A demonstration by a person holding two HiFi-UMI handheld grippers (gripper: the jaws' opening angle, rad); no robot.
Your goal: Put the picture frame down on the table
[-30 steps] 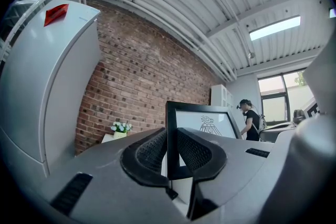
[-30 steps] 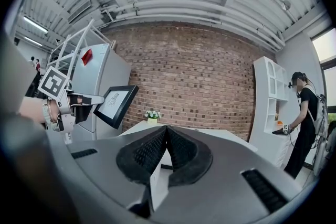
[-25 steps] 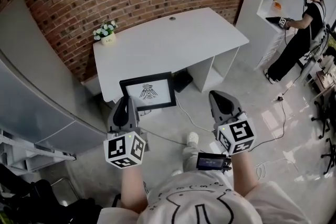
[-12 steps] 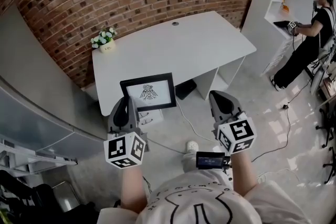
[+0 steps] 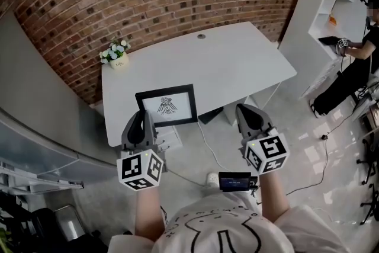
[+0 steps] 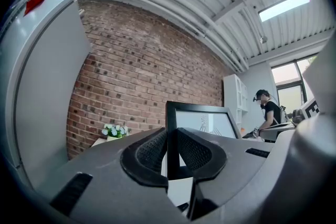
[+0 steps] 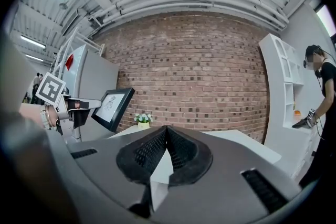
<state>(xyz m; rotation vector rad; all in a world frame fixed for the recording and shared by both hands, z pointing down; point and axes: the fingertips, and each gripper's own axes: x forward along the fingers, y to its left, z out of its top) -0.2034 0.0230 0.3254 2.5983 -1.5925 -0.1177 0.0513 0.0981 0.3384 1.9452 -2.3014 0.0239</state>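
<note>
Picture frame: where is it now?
Left of centre in the head view: the frame, clamped by its left edge in the left tool, hangs before the white table's near edge.

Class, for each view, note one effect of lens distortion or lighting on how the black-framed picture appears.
Head view: fisheye bows the white rectangular table edges; the black-framed picture is evenly lit. Left gripper view: dark corners, a ceiling light panel blown out, the picture looms large. Right gripper view: the picture sits small at left, brick wall curved.
</note>
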